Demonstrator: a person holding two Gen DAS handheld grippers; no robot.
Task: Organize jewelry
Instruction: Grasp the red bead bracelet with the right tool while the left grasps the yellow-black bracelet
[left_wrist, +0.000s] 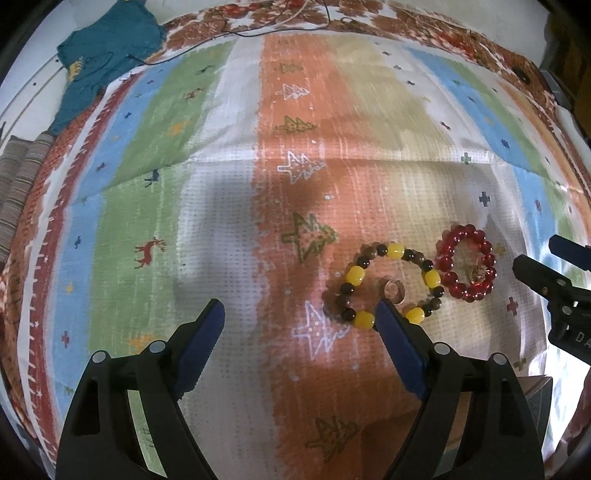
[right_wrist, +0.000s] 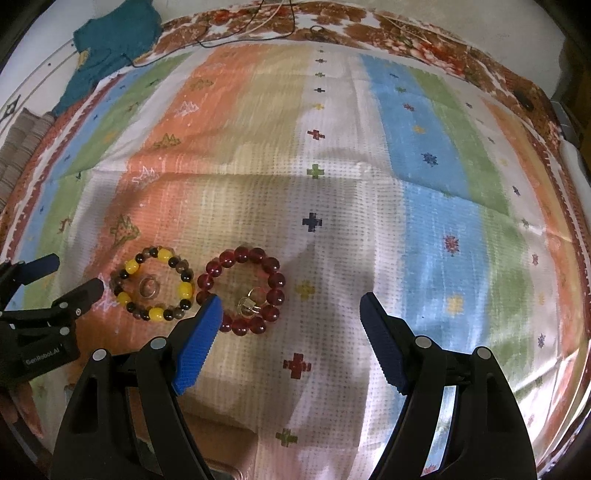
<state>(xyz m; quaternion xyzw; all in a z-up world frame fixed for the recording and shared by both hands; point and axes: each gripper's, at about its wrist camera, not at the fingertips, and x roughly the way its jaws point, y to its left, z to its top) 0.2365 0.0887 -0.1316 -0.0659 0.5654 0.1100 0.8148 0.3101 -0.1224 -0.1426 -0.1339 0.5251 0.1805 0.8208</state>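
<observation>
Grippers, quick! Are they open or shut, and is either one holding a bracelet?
Left gripper: jaws open, holding nothing; the yellow bracelet lies on the cloth.
Right gripper: jaws open, holding nothing; the red bracelet lies on the cloth.

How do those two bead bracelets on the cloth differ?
The red bracelet is one colour of glossy beads; the yellow bracelet mixes big yellow beads with small dark brown ones. Red encircles a gold ring; yellow encircles a clear ring. Both lie flat, side by side, untouched.

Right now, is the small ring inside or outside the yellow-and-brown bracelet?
Inside. The clear ring lies flat on the cloth within the yellow-and-brown bracelet, encircled by its beads in both views.
</observation>
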